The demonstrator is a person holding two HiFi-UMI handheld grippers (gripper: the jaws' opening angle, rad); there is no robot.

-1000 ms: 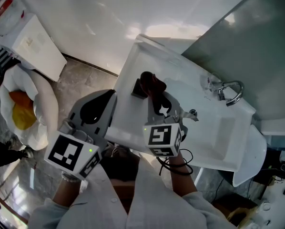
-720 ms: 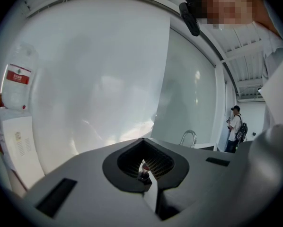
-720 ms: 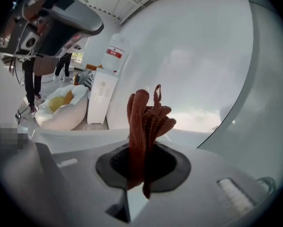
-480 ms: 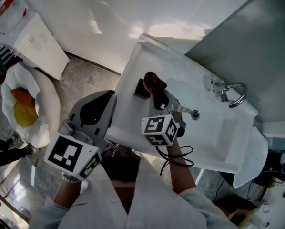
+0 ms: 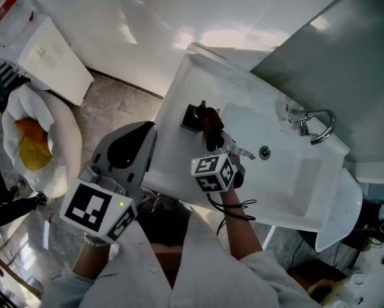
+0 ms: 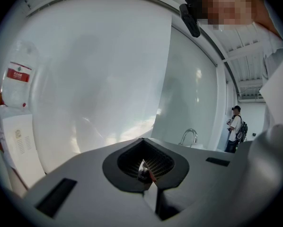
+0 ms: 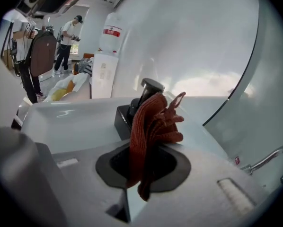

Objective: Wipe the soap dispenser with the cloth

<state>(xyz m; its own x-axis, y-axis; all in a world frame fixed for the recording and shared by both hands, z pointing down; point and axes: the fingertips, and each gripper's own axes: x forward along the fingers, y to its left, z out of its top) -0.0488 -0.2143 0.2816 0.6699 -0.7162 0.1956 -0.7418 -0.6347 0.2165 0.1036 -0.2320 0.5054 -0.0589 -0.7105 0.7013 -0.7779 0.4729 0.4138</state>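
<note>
A black soap dispenser (image 5: 191, 116) stands on the left rim of the white sink (image 5: 288, 191). In the right gripper view its pump head (image 7: 151, 85) rises just behind the cloth. My right gripper (image 5: 219, 145) is shut on a rust-red cloth (image 5: 211, 124), which hangs bunched against the dispenser's right side. The cloth (image 7: 153, 126) sticks up out of the right gripper (image 7: 144, 167) and hides part of the dispenser's body (image 7: 125, 117). My left gripper (image 5: 129, 143) hangs left of the sink, off its edge. In its own view the left gripper (image 6: 146, 170) is shut with nothing in it.
A chrome faucet (image 5: 311, 124) and a drain (image 5: 264, 152) lie at the sink's right. On the floor to the left are a white bag with something orange (image 5: 31, 143), a white box (image 5: 51, 59) and a bottle (image 5: 2, 11). People (image 7: 68, 37) stand far off.
My right gripper has moved forward over the sink, and the cloth has slid from over the dispenser's top to its right side. The left gripper has stayed still.
</note>
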